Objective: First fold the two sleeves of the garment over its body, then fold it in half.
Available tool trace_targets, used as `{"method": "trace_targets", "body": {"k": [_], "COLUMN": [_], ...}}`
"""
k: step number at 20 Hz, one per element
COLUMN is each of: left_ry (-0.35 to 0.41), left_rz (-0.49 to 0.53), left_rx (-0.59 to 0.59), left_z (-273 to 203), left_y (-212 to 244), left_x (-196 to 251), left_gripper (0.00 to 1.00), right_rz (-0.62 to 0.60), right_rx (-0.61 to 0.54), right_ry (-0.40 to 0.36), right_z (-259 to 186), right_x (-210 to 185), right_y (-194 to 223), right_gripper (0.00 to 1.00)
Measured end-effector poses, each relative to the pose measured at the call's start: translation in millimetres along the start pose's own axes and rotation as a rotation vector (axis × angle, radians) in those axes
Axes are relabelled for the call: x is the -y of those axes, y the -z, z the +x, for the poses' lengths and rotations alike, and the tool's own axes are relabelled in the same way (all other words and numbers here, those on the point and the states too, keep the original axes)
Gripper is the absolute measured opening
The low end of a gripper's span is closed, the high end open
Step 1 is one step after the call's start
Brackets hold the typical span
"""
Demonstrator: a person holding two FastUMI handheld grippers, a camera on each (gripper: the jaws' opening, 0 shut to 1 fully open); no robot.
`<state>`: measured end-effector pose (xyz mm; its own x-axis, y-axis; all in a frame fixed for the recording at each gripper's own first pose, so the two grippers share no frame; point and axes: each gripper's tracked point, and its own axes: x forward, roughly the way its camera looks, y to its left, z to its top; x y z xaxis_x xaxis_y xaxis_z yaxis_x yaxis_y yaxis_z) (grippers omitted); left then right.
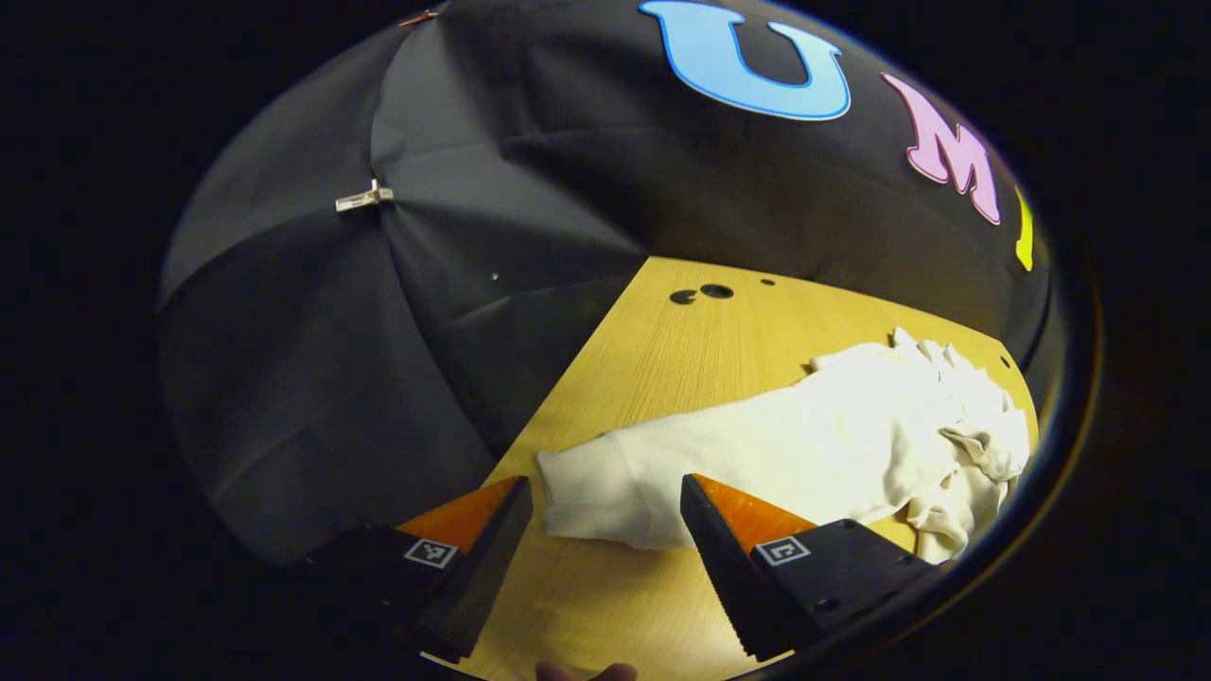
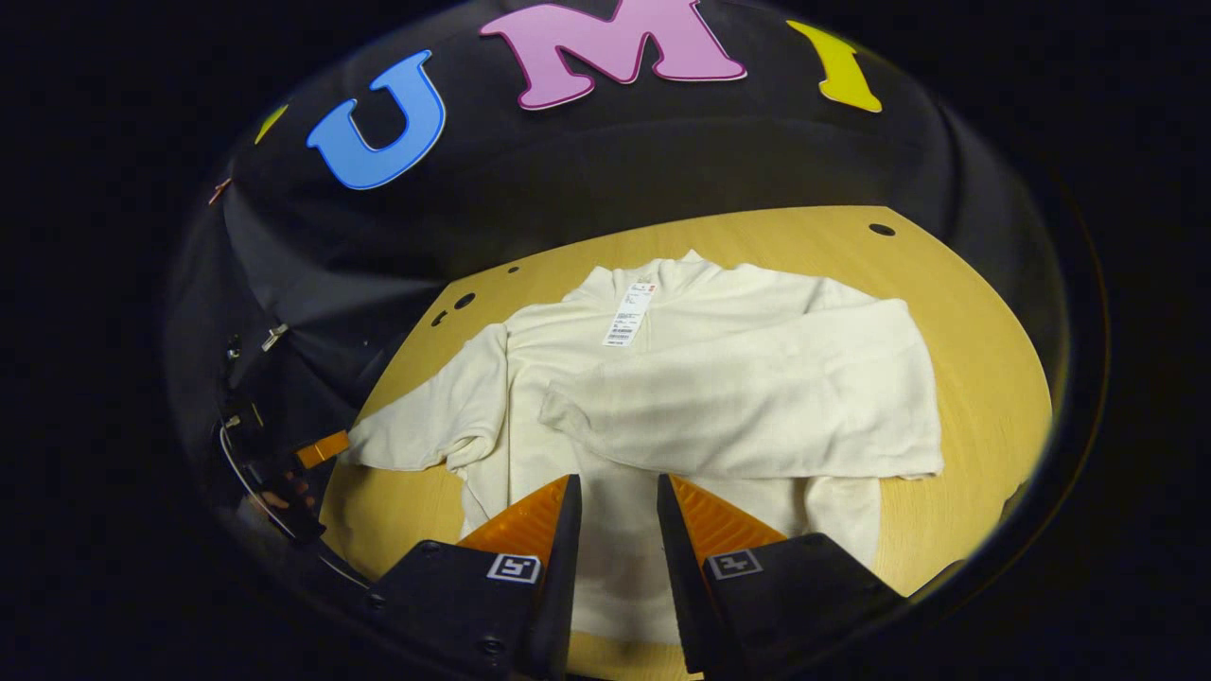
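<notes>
Left gripper [image 1: 605, 506] hangs low over the wooden table [image 1: 662, 350] with its fingers spread wide and nothing between them; the cuff end of one sleeve [image 1: 605, 482] lies flat on the table just past the fingertips, in line with the gap. From there the sleeve runs away toward the bunched body of the cream sweater [image 1: 889, 416] near the table's far edge.

Right gripper [image 2: 615, 492] sits above the sweater's [image 2: 719, 397] lower body, fingers partly apart and gripping nothing. Beyond its tips, one sleeve [image 2: 757, 407] is folded across the chest. The other sleeve [image 2: 426, 426] still lies out to the side on the bare table [image 2: 984, 378], and the left gripper [image 2: 317, 449] shows at its cuff. A paper tag [image 2: 626, 315] lies below the collar, at the far end.
</notes>
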<state>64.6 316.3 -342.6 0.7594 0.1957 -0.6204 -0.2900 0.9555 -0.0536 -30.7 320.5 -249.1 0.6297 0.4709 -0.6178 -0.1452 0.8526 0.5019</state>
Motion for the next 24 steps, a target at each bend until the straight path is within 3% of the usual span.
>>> {"method": "trace_targets", "body": {"k": [6, 11, 15, 16, 22, 24], "left_ry": [-0.014, 0.034, 0.102, 0.110, 0.139, 0.140], "left_rz": [-0.018, 0.023, 0.043, 0.031, -0.029, -0.015], "left_rx": [-0.147, -0.117, -0.112, -0.109, -0.085, -0.047], "left_z": [22.6, 26.6, 27.6, 27.7, 19.6, 10.1], "left_y": [35.0, 32.6, 29.3, 27.0, 18.3, 8.6], "left_x": [0.1, 7.8, 25.4, 26.7, 29.7, 34.9], "left_gripper": [0.99, 0.97, 0.30, 0.22, 0.02, 0.07], "right_rz": [0.016, 0.025, 0.029, 0.033, 0.051, 0.055], "right_rx": [0.002, 0.012, 0.017, 0.022, 0.032, 0.036], "right_ry": [0.011, 0.007, 0.008, 0.009, 0.023, 0.028], "right_z": [-20.7, -31.2, -40.5, -44.0, -62.6, -69.3], "right_x": [11.5, 14.7, 22.6, 25.2, 51.7, 61.7], "right_y": [5.1, 4.1, 6.7, 6.3, 9.5, 11.3], "right_gripper": [0.48, 0.48, 0.48, 0.49, 0.49, 0.48]}}
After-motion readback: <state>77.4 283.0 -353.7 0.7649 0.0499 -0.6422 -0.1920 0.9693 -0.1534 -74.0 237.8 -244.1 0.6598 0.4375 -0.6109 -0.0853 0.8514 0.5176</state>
